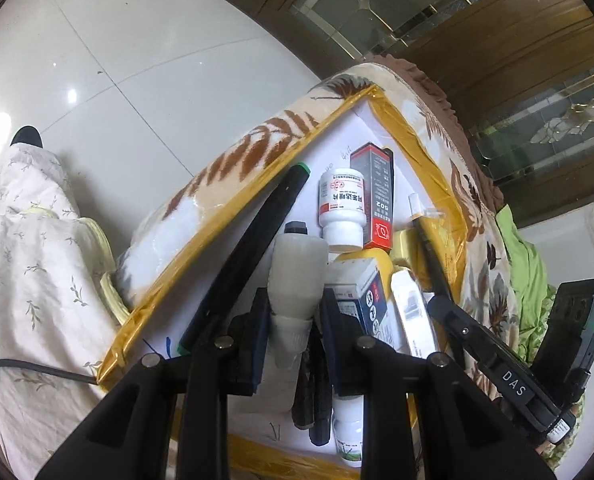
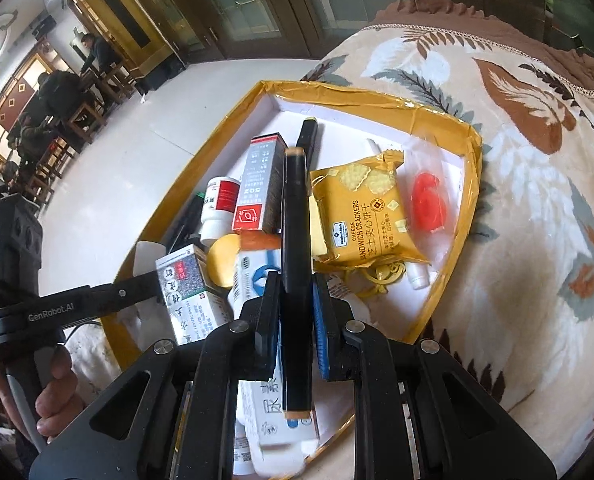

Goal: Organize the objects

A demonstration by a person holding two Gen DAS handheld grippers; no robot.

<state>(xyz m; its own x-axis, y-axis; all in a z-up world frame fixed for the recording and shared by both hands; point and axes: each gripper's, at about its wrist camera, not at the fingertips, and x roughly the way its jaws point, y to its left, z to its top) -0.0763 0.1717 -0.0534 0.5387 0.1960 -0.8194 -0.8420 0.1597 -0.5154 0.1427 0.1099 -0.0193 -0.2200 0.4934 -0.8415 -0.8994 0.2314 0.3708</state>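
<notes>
Your left gripper [image 1: 293, 308] is clamped on a translucent white bottle [image 1: 297, 276]; your right gripper [image 2: 295, 300] is clamped on a black marker [image 2: 296, 248]. Both hang over the yellow-rimmed tray [image 2: 437, 116]. Lower each into a bare patch of tray, clear of the cracker packet [image 2: 361, 216], before releasing; a tilted marker may roll.
</notes>
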